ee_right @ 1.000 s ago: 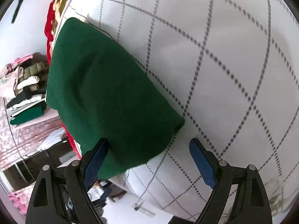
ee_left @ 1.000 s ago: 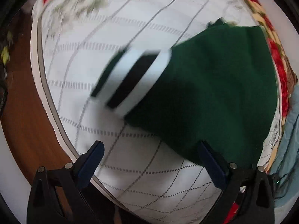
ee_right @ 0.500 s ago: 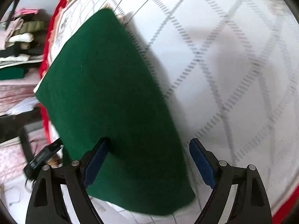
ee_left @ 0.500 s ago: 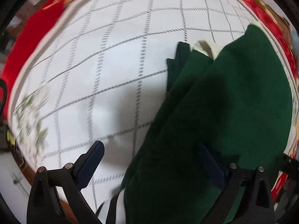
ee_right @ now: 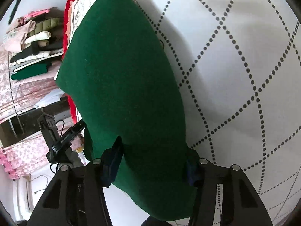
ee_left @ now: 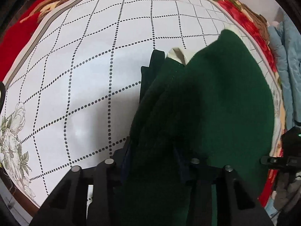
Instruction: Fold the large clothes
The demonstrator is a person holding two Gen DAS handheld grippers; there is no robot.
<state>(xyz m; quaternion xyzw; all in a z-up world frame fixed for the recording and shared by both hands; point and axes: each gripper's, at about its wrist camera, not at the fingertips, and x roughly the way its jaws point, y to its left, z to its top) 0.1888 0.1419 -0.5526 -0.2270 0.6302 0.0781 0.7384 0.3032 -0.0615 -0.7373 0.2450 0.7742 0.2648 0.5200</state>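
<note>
I am at the grasp step of a fold. The dark green knitted garment point(ee_left: 207, 101) lies already folded into a narrow, thick stack on the white sheet with a dotted grid pattern point(ee_left: 84, 75) that covers the bed, close to the sheet's edge beside the red floral blanket point(ee_left: 242, 17). My left gripper point(ee_left: 152, 162) has just been closing, and its blue pads now pinch the near end of the green stack between them (a white lining shows at the far end). My right gripper point(ee_right: 153, 160) has also just been closing; its pads press on both flanks of the same garment at its other near corner, so both grippers are clenched on the fabric.

The next move, in my judgement, calls for lifting both corners together, at equal height, carrying them over toward the far end, and keeping the layers aligned so the stack does not slip apart.
</note>
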